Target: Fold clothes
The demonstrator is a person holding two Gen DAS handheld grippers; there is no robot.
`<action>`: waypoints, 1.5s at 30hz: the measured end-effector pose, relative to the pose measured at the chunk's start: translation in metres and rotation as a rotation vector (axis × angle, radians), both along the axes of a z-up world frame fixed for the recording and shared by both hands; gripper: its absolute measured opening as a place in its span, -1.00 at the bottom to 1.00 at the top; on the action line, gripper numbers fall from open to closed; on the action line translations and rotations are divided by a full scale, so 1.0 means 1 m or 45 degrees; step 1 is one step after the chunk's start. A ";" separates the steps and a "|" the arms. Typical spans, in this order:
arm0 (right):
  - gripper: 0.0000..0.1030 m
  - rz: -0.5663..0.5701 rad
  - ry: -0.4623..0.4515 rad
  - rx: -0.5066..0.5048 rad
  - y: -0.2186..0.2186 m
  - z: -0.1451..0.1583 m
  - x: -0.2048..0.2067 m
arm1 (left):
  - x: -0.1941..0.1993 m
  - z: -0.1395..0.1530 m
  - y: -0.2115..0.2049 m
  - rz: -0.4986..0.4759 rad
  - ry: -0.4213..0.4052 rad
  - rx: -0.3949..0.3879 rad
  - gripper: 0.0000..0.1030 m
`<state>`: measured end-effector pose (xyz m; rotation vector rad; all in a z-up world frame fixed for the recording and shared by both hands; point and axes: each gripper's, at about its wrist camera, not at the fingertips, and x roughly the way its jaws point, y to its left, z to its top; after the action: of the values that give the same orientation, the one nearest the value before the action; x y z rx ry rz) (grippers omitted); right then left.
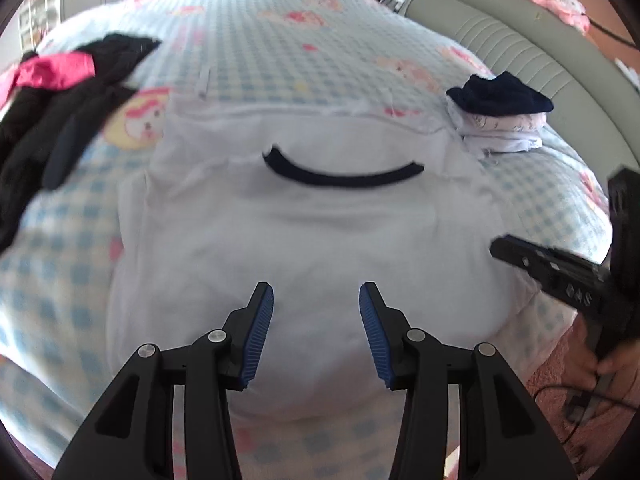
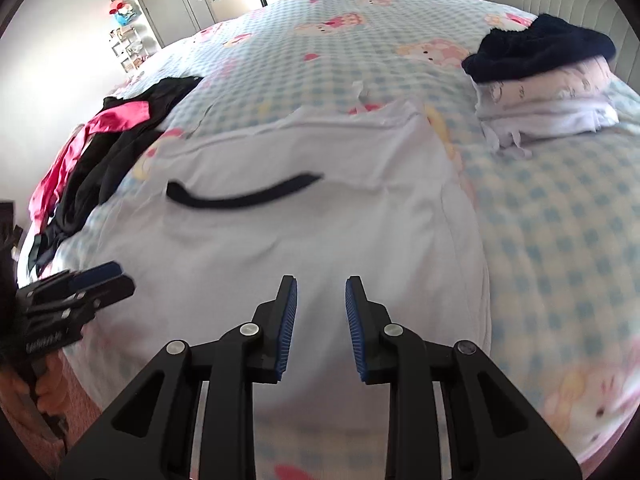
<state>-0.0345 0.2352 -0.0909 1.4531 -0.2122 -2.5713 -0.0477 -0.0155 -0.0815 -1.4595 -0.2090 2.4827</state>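
White shirt (image 1: pixel 304 240), navy-collared, seemingly part-folded, lies flat beneath both grippers' parted, empty jaws.

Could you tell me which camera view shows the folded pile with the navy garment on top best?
The right wrist view: the folded pile appears large, its layers distinct. The left wrist view shows it small, far right.

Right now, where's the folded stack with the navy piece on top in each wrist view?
Left wrist: folded stack upper right, just right of the white shirt.
Right wrist: folded stack upper right, larger, by the headboard.
Shared landmark: the shirt's navy collar.
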 end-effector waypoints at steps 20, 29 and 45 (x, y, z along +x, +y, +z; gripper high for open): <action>-0.28 -0.002 -0.007 0.081 -0.018 -0.014 0.024 | 0.022 -0.008 -0.016 0.128 -0.041 0.004 -0.10; -0.33 -0.215 0.006 -0.038 0.053 -0.001 0.034 | 0.053 0.004 -0.094 0.384 0.026 0.167 -0.09; -0.39 -0.188 -0.037 0.113 0.053 -0.013 0.030 | 0.065 -0.018 -0.118 0.505 -0.053 0.077 -0.06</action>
<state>-0.0042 0.2883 -0.1036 1.5616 -0.2199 -2.7097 0.0175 -0.1333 -0.0990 -1.5728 -0.6325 2.7168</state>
